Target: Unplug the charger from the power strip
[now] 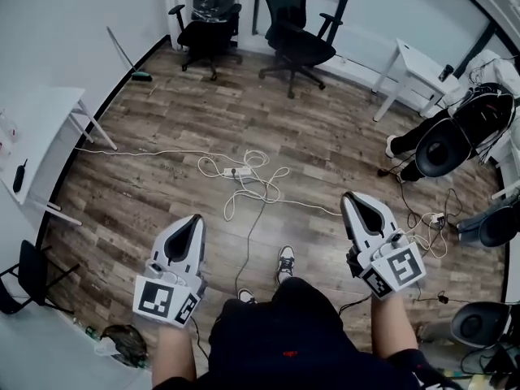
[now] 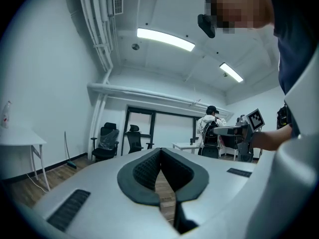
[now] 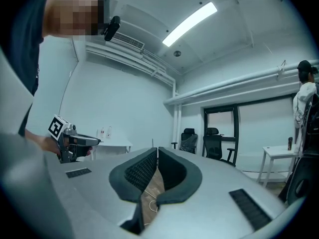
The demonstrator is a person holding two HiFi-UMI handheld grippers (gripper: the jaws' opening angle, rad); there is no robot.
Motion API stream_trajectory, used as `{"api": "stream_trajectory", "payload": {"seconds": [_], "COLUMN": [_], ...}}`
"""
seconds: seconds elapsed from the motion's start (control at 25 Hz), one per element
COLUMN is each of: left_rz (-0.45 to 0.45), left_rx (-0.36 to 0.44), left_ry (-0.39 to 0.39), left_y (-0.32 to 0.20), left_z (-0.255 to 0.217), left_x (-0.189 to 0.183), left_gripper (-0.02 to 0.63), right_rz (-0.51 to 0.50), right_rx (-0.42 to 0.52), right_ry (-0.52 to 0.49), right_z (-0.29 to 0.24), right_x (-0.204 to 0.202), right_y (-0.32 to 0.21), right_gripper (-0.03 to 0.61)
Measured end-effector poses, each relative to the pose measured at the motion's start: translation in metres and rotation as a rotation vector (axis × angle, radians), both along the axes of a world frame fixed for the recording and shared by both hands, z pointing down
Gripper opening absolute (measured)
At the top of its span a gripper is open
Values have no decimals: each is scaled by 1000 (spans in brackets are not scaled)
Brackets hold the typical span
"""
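Observation:
A white power strip [image 1: 236, 171] lies on the wood floor ahead, amid loops of white cable [image 1: 258, 187]. It is too small here to make out the charger on it. My left gripper [image 1: 195, 218] is held level at the lower left, well short of the strip, and its jaws are shut with nothing between them [image 2: 160, 149]. My right gripper [image 1: 348, 195] is level at the lower right, also shut and empty [image 3: 157, 149]. A bit of white cable [image 3: 149, 205] on the floor shows below the right gripper's pads.
Two black office chairs [image 1: 210, 23] [image 1: 299, 35] stand at the far wall. There is a white table [image 1: 41, 128] at the left and a small white table [image 1: 418, 67] at the right. A seated person [image 1: 443, 140] and more cables [image 1: 431, 226] are at the right. My shoe [image 1: 285, 260] is below.

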State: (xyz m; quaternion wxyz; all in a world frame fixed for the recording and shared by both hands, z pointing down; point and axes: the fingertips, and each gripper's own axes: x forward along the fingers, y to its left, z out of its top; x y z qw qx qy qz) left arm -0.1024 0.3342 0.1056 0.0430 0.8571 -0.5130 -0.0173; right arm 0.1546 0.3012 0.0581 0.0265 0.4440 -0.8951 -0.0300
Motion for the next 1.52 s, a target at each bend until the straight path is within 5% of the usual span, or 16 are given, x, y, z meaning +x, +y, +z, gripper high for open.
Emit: {"api": "stream_trajectory", "payload": {"seconds": [0.48, 0.8, 1.24, 1.52], "left_rz": [-88, -127, -184, -111], "left_rx": [-30, -68, -83, -63], "left_ry": [-28, -72, -108, -112], "left_y": [-100, -200, -267, -317], "left_z": [3, -2, -6, -3], "left_x": [28, 103, 129, 136], "left_gripper": [20, 20, 20, 20], "right_rz": [-46, -87, -207, -182], "right_rx": [-25, -85, -128, -108], "right_ry": [-76, -173, -193, -180], "right_z": [13, 35, 54, 59], "right_x": [37, 111, 108, 106], "right_y": [-121, -238, -316, -345], "right_gripper": [25, 25, 25, 25]}}
